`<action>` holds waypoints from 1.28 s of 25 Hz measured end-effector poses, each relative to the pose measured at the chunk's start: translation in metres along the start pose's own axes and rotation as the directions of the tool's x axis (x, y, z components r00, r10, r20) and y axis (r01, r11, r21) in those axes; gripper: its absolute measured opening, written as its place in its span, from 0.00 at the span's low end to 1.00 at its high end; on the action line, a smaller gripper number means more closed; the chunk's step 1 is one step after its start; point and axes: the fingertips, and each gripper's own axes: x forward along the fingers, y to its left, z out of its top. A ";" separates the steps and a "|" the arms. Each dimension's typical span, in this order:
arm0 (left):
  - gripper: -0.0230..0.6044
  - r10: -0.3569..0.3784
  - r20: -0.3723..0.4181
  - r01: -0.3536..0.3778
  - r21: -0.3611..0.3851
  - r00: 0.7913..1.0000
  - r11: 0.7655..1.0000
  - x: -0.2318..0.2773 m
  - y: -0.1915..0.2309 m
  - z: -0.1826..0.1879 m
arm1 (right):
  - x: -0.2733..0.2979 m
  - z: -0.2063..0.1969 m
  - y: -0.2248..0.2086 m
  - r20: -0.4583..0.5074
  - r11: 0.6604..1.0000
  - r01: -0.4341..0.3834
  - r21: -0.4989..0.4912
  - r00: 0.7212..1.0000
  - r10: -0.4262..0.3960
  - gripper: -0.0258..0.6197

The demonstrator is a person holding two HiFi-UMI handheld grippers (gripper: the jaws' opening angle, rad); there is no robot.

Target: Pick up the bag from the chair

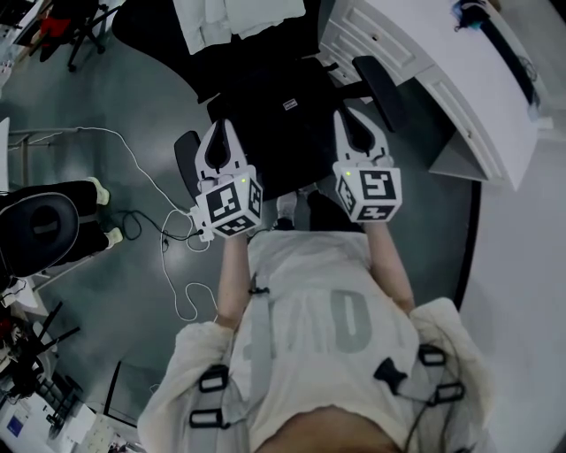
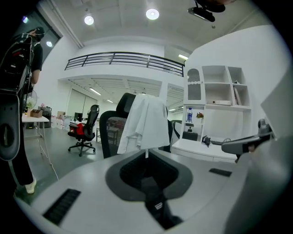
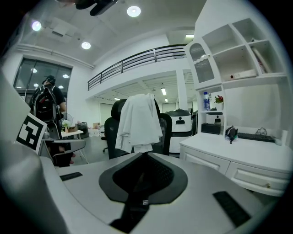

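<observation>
A black bag (image 1: 283,133) with a small white label lies on the seat of the black office chair (image 1: 380,88), directly in front of me. My left gripper (image 1: 221,126) reaches onto the bag's left side with its jaws together. My right gripper (image 1: 347,115) does the same on the bag's right side. In the left gripper view a black strap with a label (image 2: 158,205) runs between the closed jaws of the left gripper (image 2: 146,155). The right gripper (image 3: 145,154) likewise pinches a black labelled strap (image 3: 139,203). Most of the bag is hidden in both gripper views.
A white garment (image 1: 239,22) hangs over the chair's backrest. A white desk with drawers (image 1: 442,80) stands close on the right, with a shelf unit (image 2: 219,91) above it. A white cable (image 1: 168,230) trails on the floor at left, near another seat (image 1: 40,226). A person with a backpack (image 2: 20,68) stands left.
</observation>
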 end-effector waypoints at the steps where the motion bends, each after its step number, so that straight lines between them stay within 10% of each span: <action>1: 0.05 -0.009 0.003 0.009 0.010 1.000 1.000 0.001 -0.002 0.001 | 0.000 0.001 -0.001 0.004 1.000 -0.004 0.004 1.000 0.004 0.05; 5: 0.05 -0.030 0.016 0.029 0.033 0.999 0.999 0.002 -0.004 0.004 | 0.004 0.002 0.001 0.010 0.999 -0.035 0.028 0.999 0.035 0.21; 10: 0.35 -0.081 0.039 0.081 0.009 0.996 0.997 0.005 -0.010 0.007 | 0.011 0.004 0.003 0.006 0.997 -0.054 0.056 0.999 0.054 0.44; 32: 0.44 -0.016 -0.102 0.014 -0.016 0.995 1.000 0.084 0.030 -0.058 | 0.112 -0.027 -0.029 -0.084 0.987 -0.148 0.062 0.985 0.152 0.47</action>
